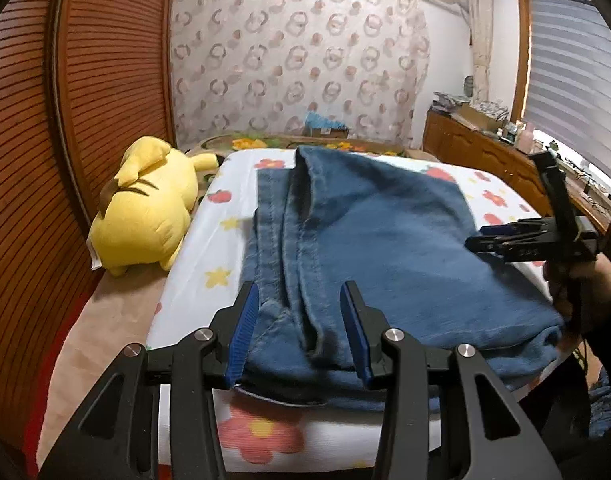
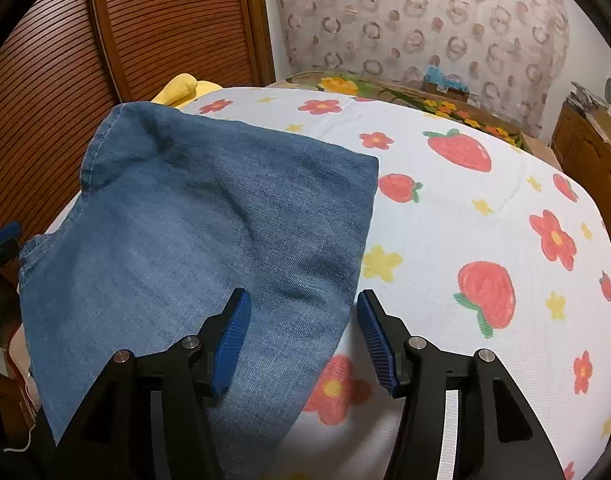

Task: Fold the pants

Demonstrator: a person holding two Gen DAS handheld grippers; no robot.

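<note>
— So, where are the pants?

— Blue denim pants [image 1: 369, 240], folded over on themselves, lie flat on the white bedspread printed with red strawberries and flowers [image 2: 485, 216], toward its near edge.

— And the grippers?

— Left black gripper with blue ribbed pads [image 1: 301, 320] hovers over the near edge of the pants, above the stitched seam. Its jaws stand apart and hold nothing. Right black gripper with blue ribbed pads [image 2: 303, 320] sits over the right edge of the pants; one pad [image 2: 231, 340] is above the denim, the other above the bedspread. Those jaws are also spread wide, with nothing between them.

— Anything else around the pants?

— Left of them, a yellow plush toy with brown stripes [image 1: 145, 208] lies beside the bedspread, near a brown slatted wooden door [image 1: 105, 80]. Beyond the pants, a wall with ring-patterned paper [image 1: 297, 48].
</note>
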